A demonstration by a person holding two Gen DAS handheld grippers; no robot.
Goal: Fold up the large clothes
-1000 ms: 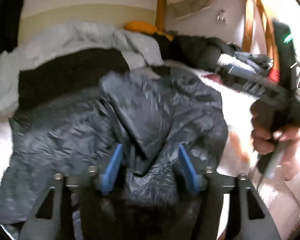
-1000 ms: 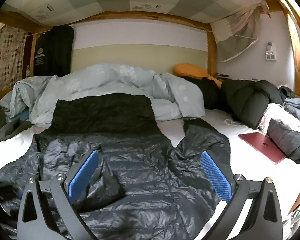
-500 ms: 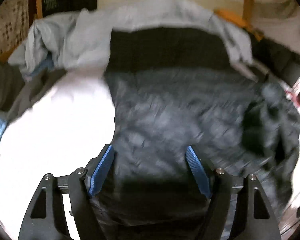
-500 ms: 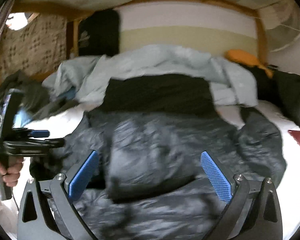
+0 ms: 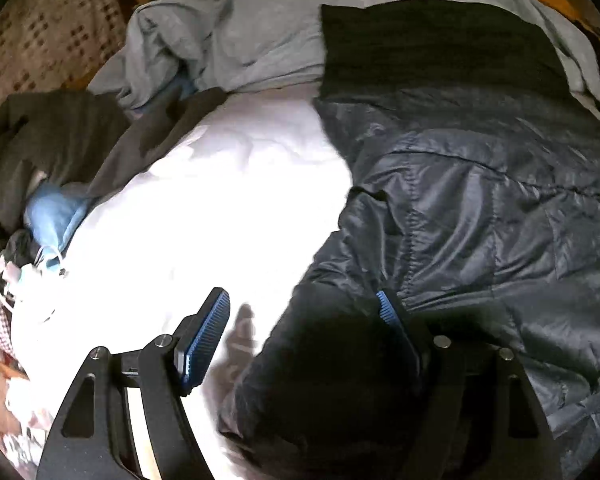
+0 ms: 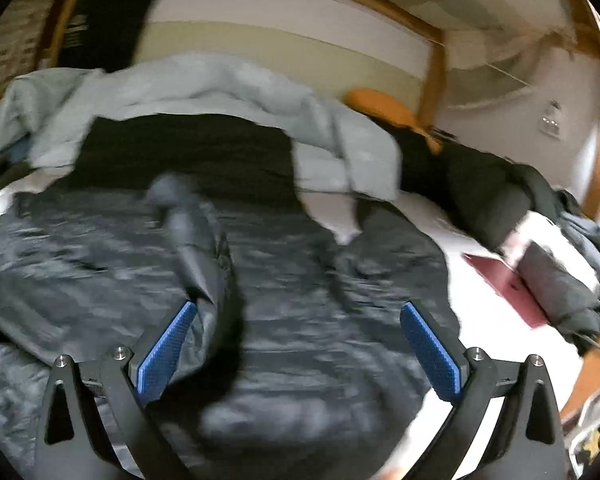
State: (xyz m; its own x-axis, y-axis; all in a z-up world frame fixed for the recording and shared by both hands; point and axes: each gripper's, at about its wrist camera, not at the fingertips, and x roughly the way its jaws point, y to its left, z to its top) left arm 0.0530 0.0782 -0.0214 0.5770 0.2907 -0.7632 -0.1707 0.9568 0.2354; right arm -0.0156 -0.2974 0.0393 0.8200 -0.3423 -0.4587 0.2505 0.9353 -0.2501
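Note:
A dark grey quilted puffer jacket (image 5: 480,208) lies spread on the white bed sheet (image 5: 220,208). My left gripper (image 5: 300,320) points down over the jacket's left edge, open, with a shadowed fold of the jacket between its blue pads (image 5: 206,330), which do not press on it. In the right wrist view the jacket (image 6: 300,304) fills the foreground, blurred, with a folded sleeve (image 6: 196,240) lying across it. My right gripper (image 6: 298,348) hangs open above the jacket with nothing clamped.
A light grey duvet (image 6: 204,88) and a black garment (image 6: 188,156) lie behind the jacket. An orange pillow (image 6: 384,104), black clothes (image 6: 472,184) and a red flat item (image 6: 508,284) sit to the right. Dark and blue clothes (image 5: 56,152) pile at the left. A wooden bed frame (image 6: 432,68) stands behind.
The left view has swung from the jacket's middle to its left edge and the bare sheet. The right view has shifted right; the other gripper and hand have left it.

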